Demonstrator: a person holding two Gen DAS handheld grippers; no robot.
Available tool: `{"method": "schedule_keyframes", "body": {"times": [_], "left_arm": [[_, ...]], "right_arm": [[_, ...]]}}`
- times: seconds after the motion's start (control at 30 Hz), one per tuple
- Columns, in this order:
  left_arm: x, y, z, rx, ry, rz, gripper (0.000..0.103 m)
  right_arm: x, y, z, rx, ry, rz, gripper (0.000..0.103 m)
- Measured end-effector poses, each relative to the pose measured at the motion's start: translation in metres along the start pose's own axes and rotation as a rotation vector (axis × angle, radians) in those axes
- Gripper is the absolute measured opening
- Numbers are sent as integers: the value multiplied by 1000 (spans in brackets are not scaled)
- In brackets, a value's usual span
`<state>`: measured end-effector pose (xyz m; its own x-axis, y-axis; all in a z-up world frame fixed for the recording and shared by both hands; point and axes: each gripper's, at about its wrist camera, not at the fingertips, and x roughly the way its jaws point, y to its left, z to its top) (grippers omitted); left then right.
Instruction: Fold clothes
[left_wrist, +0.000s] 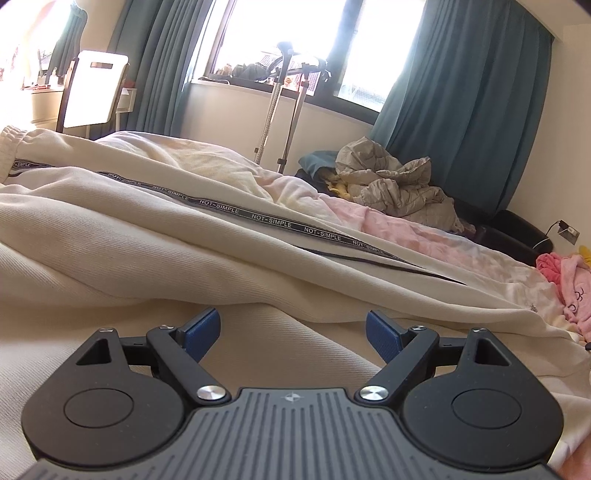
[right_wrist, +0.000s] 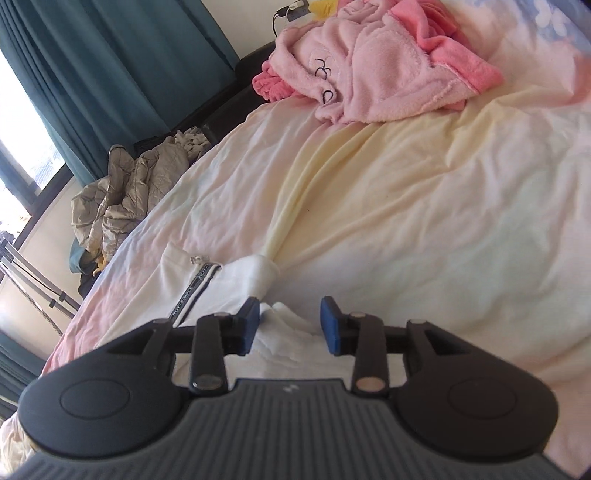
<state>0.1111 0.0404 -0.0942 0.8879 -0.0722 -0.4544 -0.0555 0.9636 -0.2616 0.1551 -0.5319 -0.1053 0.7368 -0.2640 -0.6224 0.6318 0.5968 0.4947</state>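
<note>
While the cream trousers (left_wrist: 155, 206) lie spread across the bed (right_wrist: 424, 206), their printed stripe (left_wrist: 258, 216) running along the leg, the left gripper (left_wrist: 291, 332) rests low over the fabric with its jaws wide and nothing between them. The right gripper (right_wrist: 290, 323) hovers over the white cuff (right_wrist: 258, 277), jaws partly apart, the pads clear of the cloth. A pink robe (right_wrist: 373, 74) lies beyond.

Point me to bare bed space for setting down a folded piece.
Free: the pastel bedsheet to the right of the right gripper, below the fluffy pink robe. Crowded: the cream trousers with the black lettered stripe fill the bed ahead of the left gripper; the crumpled beige quilted jacket sits past the far edge.
</note>
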Motion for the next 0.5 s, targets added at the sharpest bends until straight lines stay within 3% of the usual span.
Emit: {"method": "schedule_keyframes", "body": {"times": [0.13, 0.27, 0.4, 0.5], "left_arm": [[-6, 6, 4, -27, 2, 12, 88], [-14, 2, 5, -11, 25, 28, 88], [-28, -4, 5, 19, 26, 26, 88], [-38, -4, 6, 8, 43, 26, 88]], "right_arm": [[-47, -31, -7, 152, 38, -18, 43], [-86, -64, -22, 357, 65, 19, 49], [-108, -83, -53, 543, 92, 2, 53], [-101, -90, -69, 626, 169, 42, 54]]}}
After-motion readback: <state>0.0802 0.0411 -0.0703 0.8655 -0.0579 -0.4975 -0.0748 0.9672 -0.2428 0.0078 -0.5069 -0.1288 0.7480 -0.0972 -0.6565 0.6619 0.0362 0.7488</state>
